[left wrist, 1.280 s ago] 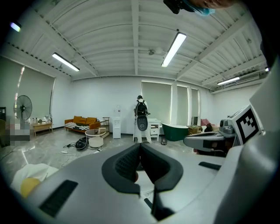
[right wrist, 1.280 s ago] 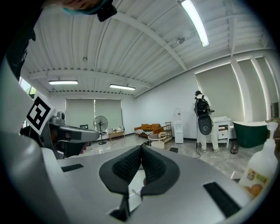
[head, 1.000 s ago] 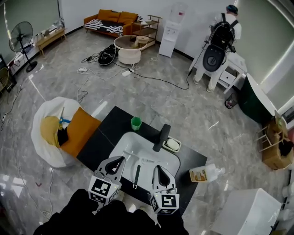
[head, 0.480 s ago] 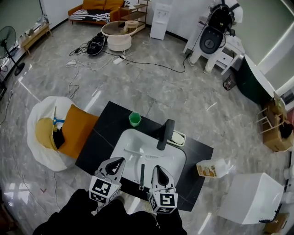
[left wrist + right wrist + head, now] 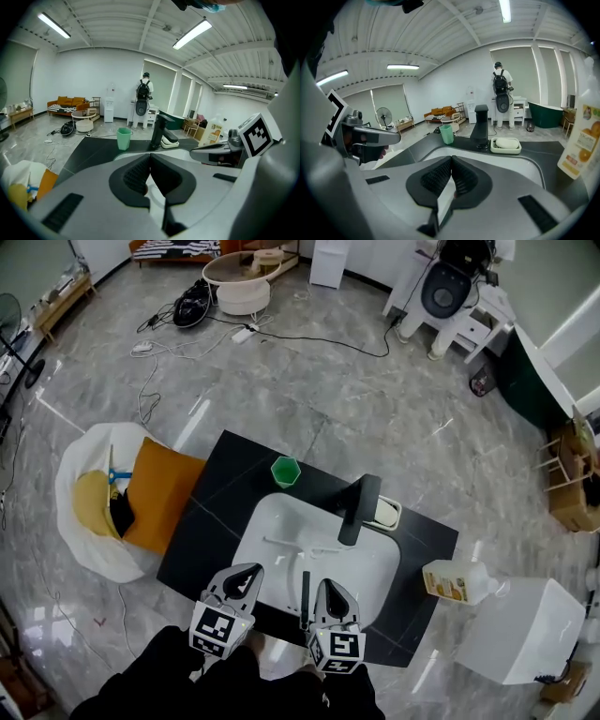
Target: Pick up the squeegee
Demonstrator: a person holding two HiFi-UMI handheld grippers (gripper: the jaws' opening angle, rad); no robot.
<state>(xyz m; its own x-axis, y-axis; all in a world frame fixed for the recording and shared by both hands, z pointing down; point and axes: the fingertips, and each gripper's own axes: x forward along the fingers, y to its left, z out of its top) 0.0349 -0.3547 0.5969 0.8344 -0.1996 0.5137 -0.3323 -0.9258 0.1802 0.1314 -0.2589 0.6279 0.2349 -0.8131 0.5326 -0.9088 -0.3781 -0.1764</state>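
The squeegee lies in the white sink (image 5: 272, 526), its black handle (image 5: 305, 594) pointing toward me and its pale head (image 5: 298, 545) lying crosswise farther in. My left gripper (image 5: 247, 576) hovers at the sink's near left edge, shut and empty. My right gripper (image 5: 330, 592) sits just right of the handle, apart from it, also shut with nothing in it. In the left gripper view the pads (image 5: 136, 171) meet; in the right gripper view the pads (image 5: 440, 176) meet too. Both gripper bodies hide the squeegee in those views.
The sink sits in a black counter (image 5: 211, 512) with a green cup (image 5: 284, 471), a black faucet (image 5: 359, 507) and a soap dish (image 5: 384, 512) at its far side. An orange-label bottle (image 5: 457, 582) lies to the right beside a white box (image 5: 520, 629). A white bag (image 5: 94, 549) sits to the left.
Both grippers have sunk toward the sink's near edge and tipped downward, still shut. The squeegee has not moved in the sink.
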